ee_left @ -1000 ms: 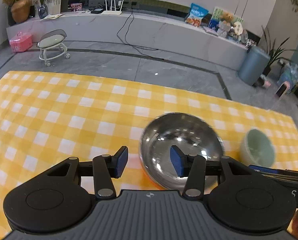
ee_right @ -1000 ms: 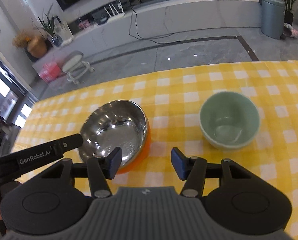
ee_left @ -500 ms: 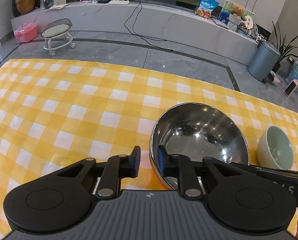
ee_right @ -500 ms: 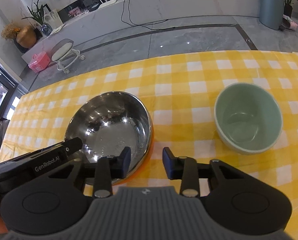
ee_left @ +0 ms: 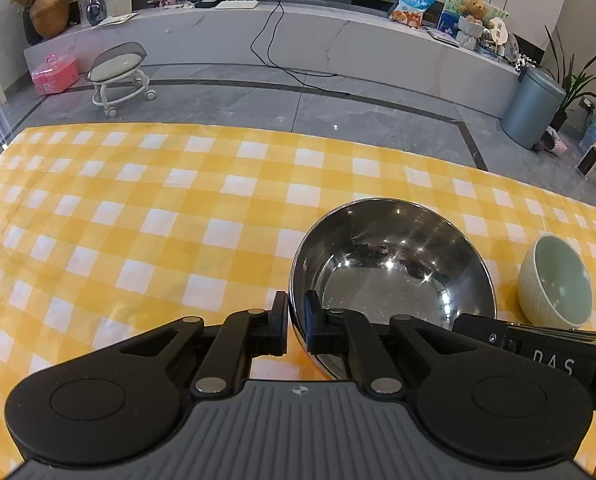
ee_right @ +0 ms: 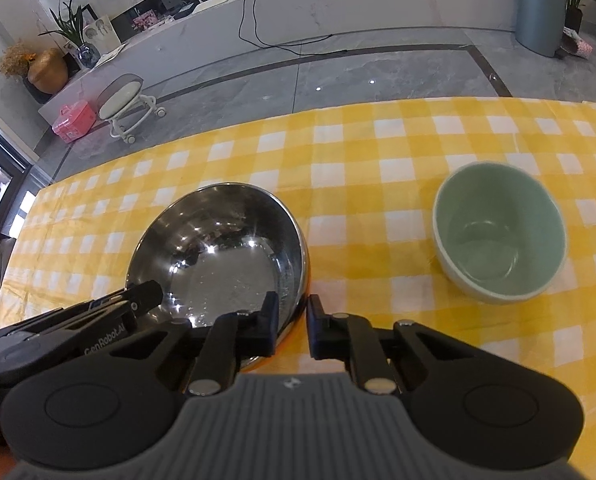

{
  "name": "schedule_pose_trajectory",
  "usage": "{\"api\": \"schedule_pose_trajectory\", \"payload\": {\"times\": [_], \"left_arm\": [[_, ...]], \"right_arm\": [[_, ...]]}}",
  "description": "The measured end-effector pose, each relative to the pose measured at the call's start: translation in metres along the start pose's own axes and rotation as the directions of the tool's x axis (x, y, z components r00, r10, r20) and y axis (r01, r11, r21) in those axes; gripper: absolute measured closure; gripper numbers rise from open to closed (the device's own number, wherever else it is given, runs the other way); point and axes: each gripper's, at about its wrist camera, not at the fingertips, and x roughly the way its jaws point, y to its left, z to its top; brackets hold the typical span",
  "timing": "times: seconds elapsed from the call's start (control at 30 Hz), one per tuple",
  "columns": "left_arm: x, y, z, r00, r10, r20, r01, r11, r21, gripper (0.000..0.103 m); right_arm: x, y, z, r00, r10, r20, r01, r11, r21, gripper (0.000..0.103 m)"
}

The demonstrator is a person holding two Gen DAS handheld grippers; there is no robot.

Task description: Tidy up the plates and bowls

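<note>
A shiny steel bowl [ee_left: 390, 260] [ee_right: 218, 248] with an orange underside sits on the yellow checked tablecloth [ee_left: 138, 208]. My left gripper [ee_left: 296, 312] is shut on its near left rim, one pad inside and one outside. In the right wrist view my right gripper [ee_right: 292, 312] straddles the bowl's near right rim. Its jaws are closing, and a sliver of cloth still shows beside the outer pad. A pale green bowl [ee_left: 558, 280] [ee_right: 498, 236] stands upright and empty to the right of the steel bowl, apart from it. Each gripper's body shows in the other's view.
The tablecloth [ee_right: 378, 160] spreads wide to the left and behind the bowls. Its far edge drops to a grey tiled floor with a wheeled stool [ee_left: 118, 72], a pink box [ee_left: 54, 74] and a grey bin [ee_left: 532, 108]. A long marble shelf runs along the wall.
Both pairs of jaws have narrowed from wide apart. The left pair has come together on the steel bowl's rim. The right pair has moved in over the opposite rim.
</note>
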Motion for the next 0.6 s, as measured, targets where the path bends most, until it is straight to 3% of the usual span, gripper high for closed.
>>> {"api": "schedule_pose_trajectory", "payload": {"times": [0.37,0.6], "left_arm": [[-0.039,-0.002,-0.012,1.0,0.02,-0.018,-0.02,1.0,0.024,0.095],[-0.089,-0.015,-0.034,0.999,0.008,0.032,-0.01,0.998,0.067,0.095]], "right_arm": [[-0.036,0.001,-0.019,0.999,0.034,-0.007,-0.034,0.999,-0.014,0.092],[-0.078,-0.006,-0.058,0.998,0.056,0.016,-0.056,0.998,-0.026,0.092]]}}
